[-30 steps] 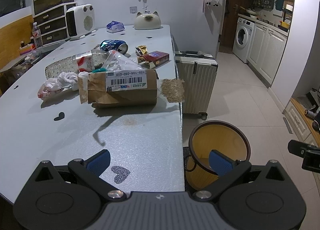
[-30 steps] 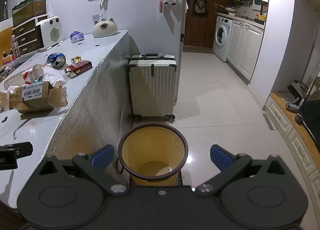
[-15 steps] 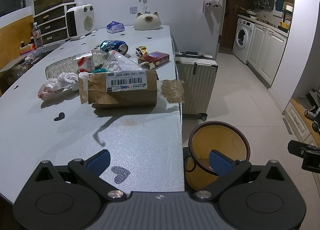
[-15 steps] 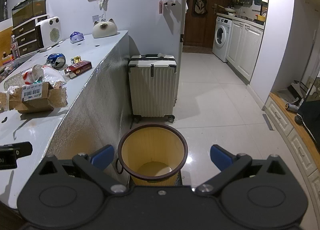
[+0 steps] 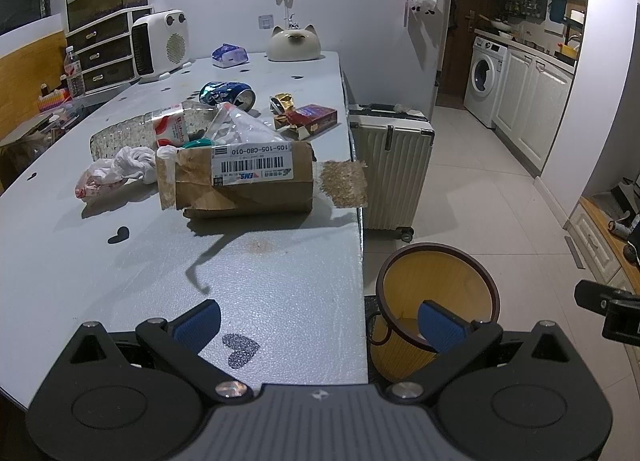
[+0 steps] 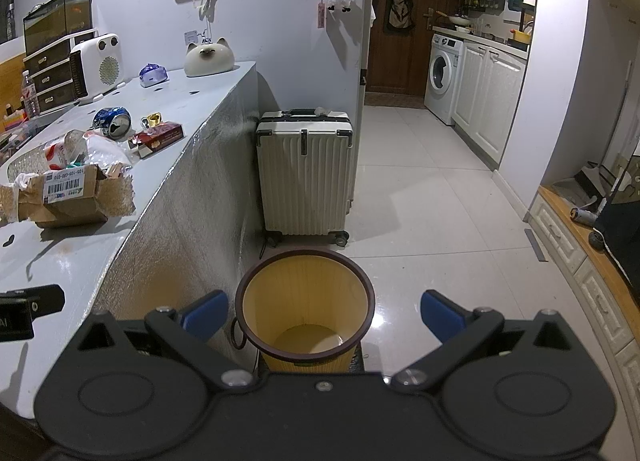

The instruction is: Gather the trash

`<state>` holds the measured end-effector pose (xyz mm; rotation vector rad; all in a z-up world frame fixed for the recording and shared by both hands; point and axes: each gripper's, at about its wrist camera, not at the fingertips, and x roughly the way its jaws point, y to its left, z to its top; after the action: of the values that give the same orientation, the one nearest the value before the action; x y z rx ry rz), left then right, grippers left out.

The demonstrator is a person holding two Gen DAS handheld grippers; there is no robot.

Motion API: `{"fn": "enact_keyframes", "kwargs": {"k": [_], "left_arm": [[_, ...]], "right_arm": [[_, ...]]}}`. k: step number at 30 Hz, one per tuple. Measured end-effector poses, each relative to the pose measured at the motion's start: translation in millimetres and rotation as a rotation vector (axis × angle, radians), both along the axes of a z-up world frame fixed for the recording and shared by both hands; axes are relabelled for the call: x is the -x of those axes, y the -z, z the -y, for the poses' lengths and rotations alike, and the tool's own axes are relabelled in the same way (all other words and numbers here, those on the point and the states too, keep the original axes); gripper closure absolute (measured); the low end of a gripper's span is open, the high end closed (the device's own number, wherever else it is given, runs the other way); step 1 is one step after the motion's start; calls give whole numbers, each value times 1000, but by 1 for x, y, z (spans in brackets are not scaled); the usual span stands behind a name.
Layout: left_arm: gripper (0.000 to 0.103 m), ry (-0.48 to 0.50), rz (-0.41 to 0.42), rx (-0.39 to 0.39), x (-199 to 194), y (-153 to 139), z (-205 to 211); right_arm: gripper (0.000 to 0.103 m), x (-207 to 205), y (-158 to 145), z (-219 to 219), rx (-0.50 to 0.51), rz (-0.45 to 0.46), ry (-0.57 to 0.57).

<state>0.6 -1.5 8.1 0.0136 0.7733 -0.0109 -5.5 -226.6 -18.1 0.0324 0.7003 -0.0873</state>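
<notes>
A torn cardboard box with a barcode label lies mid-table, and it shows at the left in the right wrist view too. Around it lie crumpled white wrapping, a clear plastic bag, a crushed blue can, a red carton and a gold wrapper. A yellow bin with a dark rim stands on the floor by the table's corner. My left gripper is open over the table's near edge. Above the bin, my right gripper hangs open and holds nothing.
A white suitcase stands on the floor behind the bin, against the table's side. On the far end of the grey table sit a white heater, a tissue pack and a cat-shaped ornament. Kitchen cabinets and a washing machine line the right.
</notes>
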Motion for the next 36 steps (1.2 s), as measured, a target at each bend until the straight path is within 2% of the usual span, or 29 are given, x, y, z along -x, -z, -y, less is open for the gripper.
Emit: {"fn": "enact_keyframes", "kwargs": {"k": [28, 36], "left_arm": [[0, 1, 6, -1, 1, -2, 4], [0, -56, 66, -1, -1, -9, -16]], "right_arm": [[0, -1, 0, 1, -1, -1, 0], [0, 0, -10, 4, -6, 40, -15]]}}
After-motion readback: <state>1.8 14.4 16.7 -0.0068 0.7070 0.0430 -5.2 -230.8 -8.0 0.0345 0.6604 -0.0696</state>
